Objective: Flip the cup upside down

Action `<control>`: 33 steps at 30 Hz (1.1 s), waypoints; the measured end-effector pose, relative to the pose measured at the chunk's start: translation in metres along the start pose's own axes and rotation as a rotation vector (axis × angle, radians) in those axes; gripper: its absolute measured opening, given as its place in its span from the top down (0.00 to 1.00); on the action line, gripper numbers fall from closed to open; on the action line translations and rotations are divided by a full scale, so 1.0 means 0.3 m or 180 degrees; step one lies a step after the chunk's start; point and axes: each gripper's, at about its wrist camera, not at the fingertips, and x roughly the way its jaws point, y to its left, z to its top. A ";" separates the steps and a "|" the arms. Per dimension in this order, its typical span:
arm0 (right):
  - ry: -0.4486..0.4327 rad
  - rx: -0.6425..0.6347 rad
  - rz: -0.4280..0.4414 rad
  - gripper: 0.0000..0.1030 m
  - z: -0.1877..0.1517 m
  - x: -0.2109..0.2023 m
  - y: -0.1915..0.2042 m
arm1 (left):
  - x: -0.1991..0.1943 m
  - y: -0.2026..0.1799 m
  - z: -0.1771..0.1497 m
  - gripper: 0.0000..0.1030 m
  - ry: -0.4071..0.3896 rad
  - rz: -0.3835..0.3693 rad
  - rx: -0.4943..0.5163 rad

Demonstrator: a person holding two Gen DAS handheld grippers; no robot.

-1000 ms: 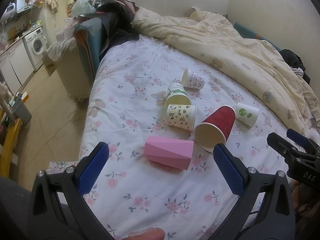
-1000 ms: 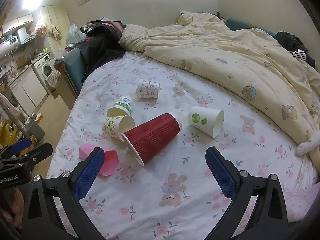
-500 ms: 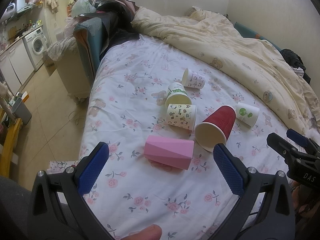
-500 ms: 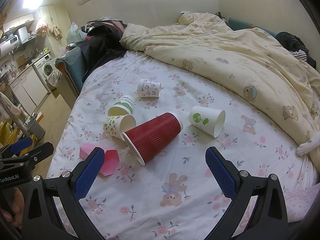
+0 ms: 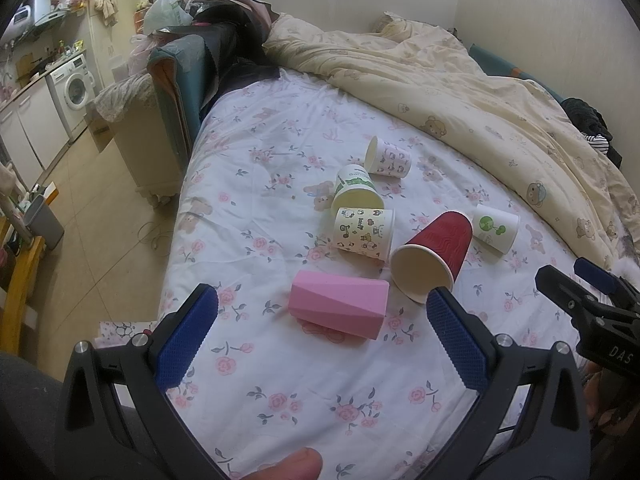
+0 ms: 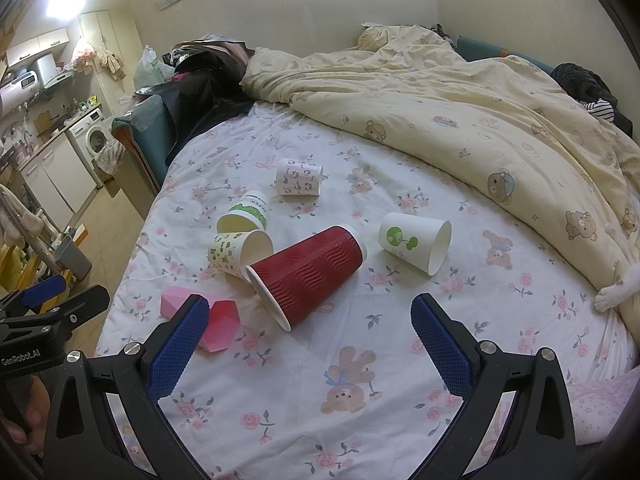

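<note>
Several cups lie on their sides on the flowered bed sheet (image 5: 256, 184). A pink faceted cup (image 5: 338, 308) lies nearest my left gripper (image 5: 320, 332), which is open and empty just short of it. A red ribbed cup (image 6: 308, 270) lies in front of my right gripper (image 6: 308, 336), which is open and empty. Behind are a cartoon-print cup (image 5: 364, 233), a green-banded cup (image 5: 355, 194), a small patterned cup (image 5: 388, 157) and a white cup with a green tree logo (image 6: 416, 242). The pink cup also shows in the right wrist view (image 6: 200, 320).
A yellow bear-print duvet (image 6: 480, 120) is heaped along the far and right side of the bed. The bed's left edge drops to a tiled floor (image 5: 92, 216). A teal chair with dark clothes (image 5: 188, 76) stands at the bed's far left corner.
</note>
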 end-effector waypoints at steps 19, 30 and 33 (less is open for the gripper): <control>0.0016 0.0019 0.0017 0.00 -0.002 0.001 0.002 | -0.005 0.024 -0.001 0.00 0.0015 0.0006 0.0017; 0.0009 0.0024 0.0026 0.00 -0.001 0.001 0.002 | 0.005 0.021 -0.015 0.00 0.0018 0.0018 0.0024; 0.0010 0.0026 0.0028 0.00 -0.001 0.000 0.002 | 0.004 0.022 -0.017 0.00 0.0023 0.0018 0.0025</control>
